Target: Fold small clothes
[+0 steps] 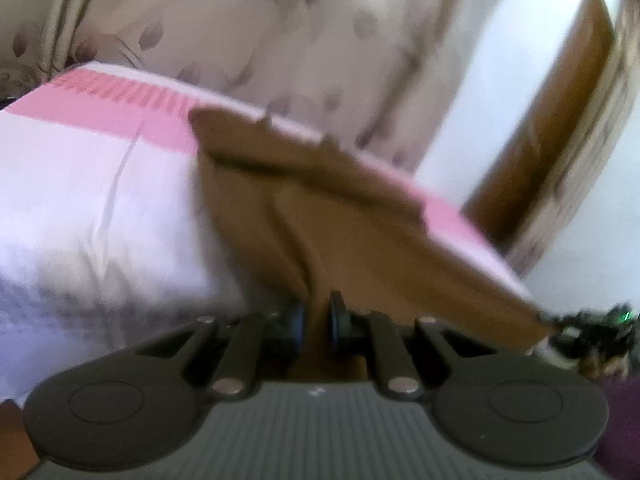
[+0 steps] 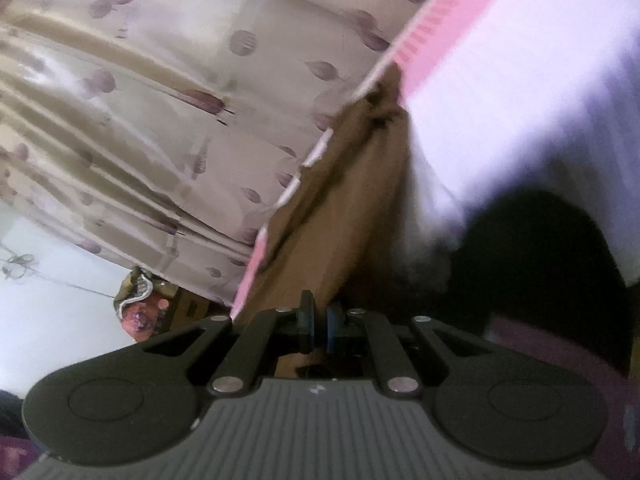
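A brown garment point(image 1: 320, 208) hangs stretched above a bed with a white and pink cover point(image 1: 100, 184). My left gripper point(image 1: 319, 314) is shut on the garment's near edge, the cloth pinched between its blue pads. At the cloth's far right corner, the other gripper point(image 1: 592, 330) shows as a dark blurred shape. In the right wrist view the same brown garment point(image 2: 340, 200) runs up from my right gripper point(image 2: 320, 322), which is shut on its edge. The picture is tilted and blurred.
A beige curtain with purple leaf prints point(image 1: 280, 40) point(image 2: 140, 100) hangs behind the bed. A wooden door frame point(image 1: 552, 132) stands at the right. A dark shape point(image 2: 532, 260) lies over the bed cover point(image 2: 520, 80). Patterned cloth point(image 2: 140, 300) lies low on the left.
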Available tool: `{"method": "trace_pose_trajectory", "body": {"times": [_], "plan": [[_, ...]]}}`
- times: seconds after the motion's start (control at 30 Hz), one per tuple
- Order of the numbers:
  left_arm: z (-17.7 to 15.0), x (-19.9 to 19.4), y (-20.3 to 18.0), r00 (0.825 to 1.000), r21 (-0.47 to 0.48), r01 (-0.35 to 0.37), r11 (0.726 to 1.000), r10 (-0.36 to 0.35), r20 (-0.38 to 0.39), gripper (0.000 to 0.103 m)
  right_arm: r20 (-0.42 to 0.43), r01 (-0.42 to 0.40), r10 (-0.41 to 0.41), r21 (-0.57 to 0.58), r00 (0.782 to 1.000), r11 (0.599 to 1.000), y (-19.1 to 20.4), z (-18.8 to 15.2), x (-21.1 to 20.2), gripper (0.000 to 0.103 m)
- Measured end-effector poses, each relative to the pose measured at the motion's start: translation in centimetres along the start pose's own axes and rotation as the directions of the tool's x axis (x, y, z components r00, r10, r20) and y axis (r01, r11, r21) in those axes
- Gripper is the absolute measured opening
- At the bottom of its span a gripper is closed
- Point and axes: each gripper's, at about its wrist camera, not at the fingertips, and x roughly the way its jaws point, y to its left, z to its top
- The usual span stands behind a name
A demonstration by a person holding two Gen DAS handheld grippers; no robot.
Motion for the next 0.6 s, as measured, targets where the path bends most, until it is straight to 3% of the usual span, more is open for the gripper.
{"method": "trace_pose_trajectory", "body": {"times": [0.13, 0.33, 0.6], "plan": [[3.8, 0.6, -0.4, 0.995, -0.042, 0.000, 0.999, 0.004, 0.103, 0.012, 0.022, -0.042, 0.044, -0.066, 0.999, 0.997, 3.0, 4.4, 1.0, 0.012], [10.6, 6.6, 0.2, 0.982, -0.098, -0.062, 0.993, 0.078, 0.173, 0.012, 0.042, -0.058, 0.065, -0.155, 0.997, 0.986, 5.7, 13.3, 6.5, 0.012], [17.1, 17.5, 4.3, 0.969, -0.200, -0.151, 0.968, 0.185, 0.166, 0.012, 0.043, 0.023, -0.020, -0.086, 0.999, 0.996, 1.5, 23.5, 17.8, 0.012]]}}
